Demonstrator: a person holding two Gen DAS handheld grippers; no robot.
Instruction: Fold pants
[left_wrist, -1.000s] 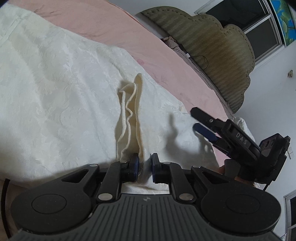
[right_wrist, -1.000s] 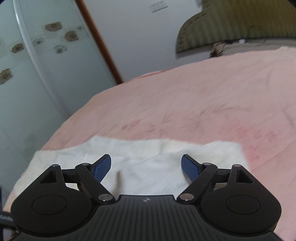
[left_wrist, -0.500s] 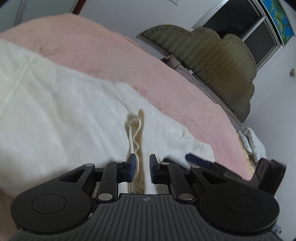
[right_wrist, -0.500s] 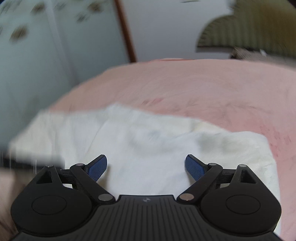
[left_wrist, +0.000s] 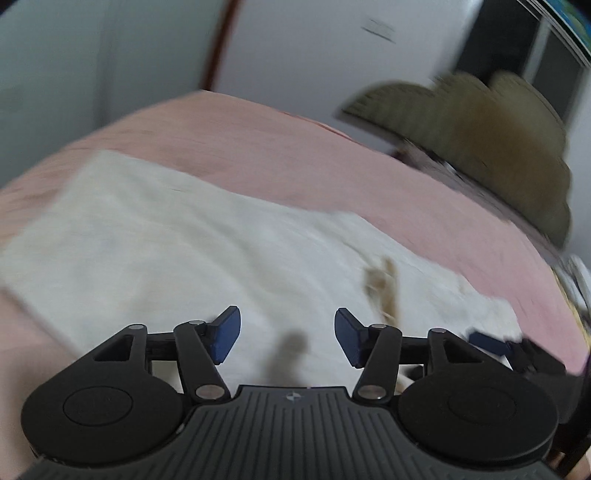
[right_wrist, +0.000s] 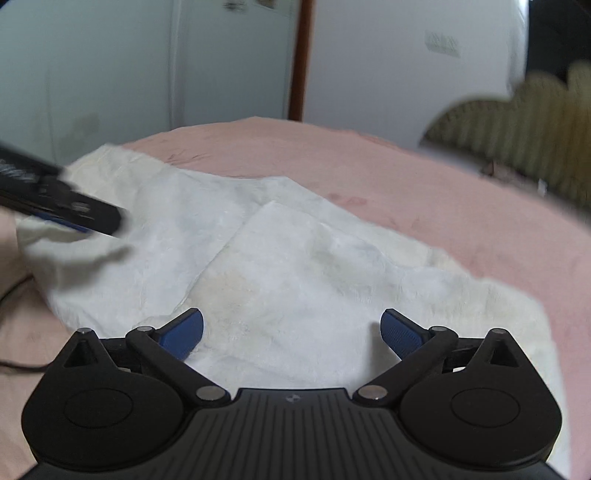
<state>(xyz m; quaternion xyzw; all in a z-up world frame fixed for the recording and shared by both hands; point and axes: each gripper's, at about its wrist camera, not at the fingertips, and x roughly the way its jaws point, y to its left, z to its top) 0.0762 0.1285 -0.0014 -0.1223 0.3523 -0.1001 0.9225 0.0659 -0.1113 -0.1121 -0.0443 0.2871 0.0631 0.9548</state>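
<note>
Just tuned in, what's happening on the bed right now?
A person with a gripper in each hand is folding white pants on a pink bedspread. One flap already lies folded over. The left gripper has just been opening its jaws, nothing between them now. The right gripper has also just been opening wide, hovering empty over the fabric.

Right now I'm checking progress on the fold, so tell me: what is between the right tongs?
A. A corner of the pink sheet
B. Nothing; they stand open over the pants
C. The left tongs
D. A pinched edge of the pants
B: the right tongs stand wide open, having just been opening, with no cloth between the pads, and the white pants lie flat below on the pink sheet.
</note>
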